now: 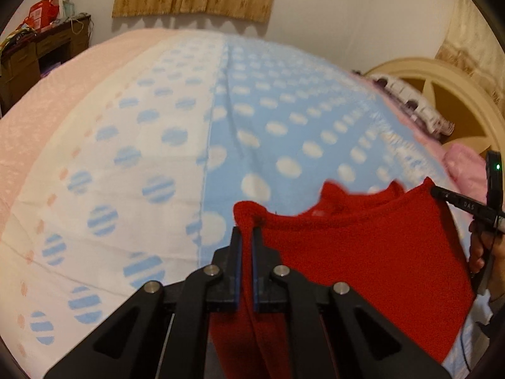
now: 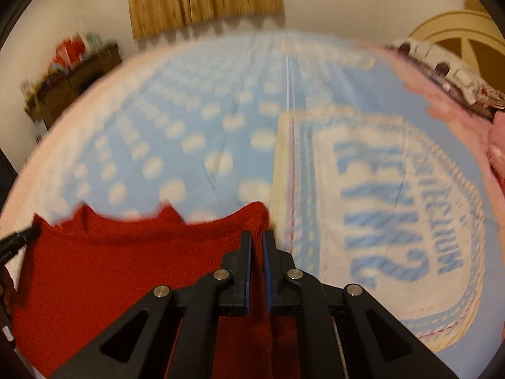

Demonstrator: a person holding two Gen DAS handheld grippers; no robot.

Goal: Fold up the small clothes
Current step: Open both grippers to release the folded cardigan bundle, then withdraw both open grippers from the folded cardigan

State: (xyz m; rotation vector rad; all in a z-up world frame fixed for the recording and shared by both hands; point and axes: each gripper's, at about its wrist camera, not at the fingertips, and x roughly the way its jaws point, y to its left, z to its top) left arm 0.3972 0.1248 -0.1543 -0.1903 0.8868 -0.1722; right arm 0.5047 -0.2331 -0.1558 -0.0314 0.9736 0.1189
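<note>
Garment: a red knitted top (image 1: 363, 252) hangs stretched between the two tongs above the bed (image 1: 142, 145), at 5 o'clock in the left wrist view and 8 o'clock in the right.
Left tongs (image 1: 247, 237): closed to a narrow slit on one upper corner of the top, a fold of knit pinched between the blue pads.
Right tongs (image 2: 257, 243): likewise clamped on the opposite upper corner.
Purpose of hold: gripping both corners likely keeps the fabric spread flat, ready to lay on the dotted blue blanket (image 1: 300, 120) for folding.
Left view only: the person's hand (image 1: 483, 246) on the other handle at 4 o'clock, and the blanket's white half at 9 o'clock.
Right view only: a lettered towel-like panel (image 2: 394, 208) at 3 o'clock, blurred.
</note>
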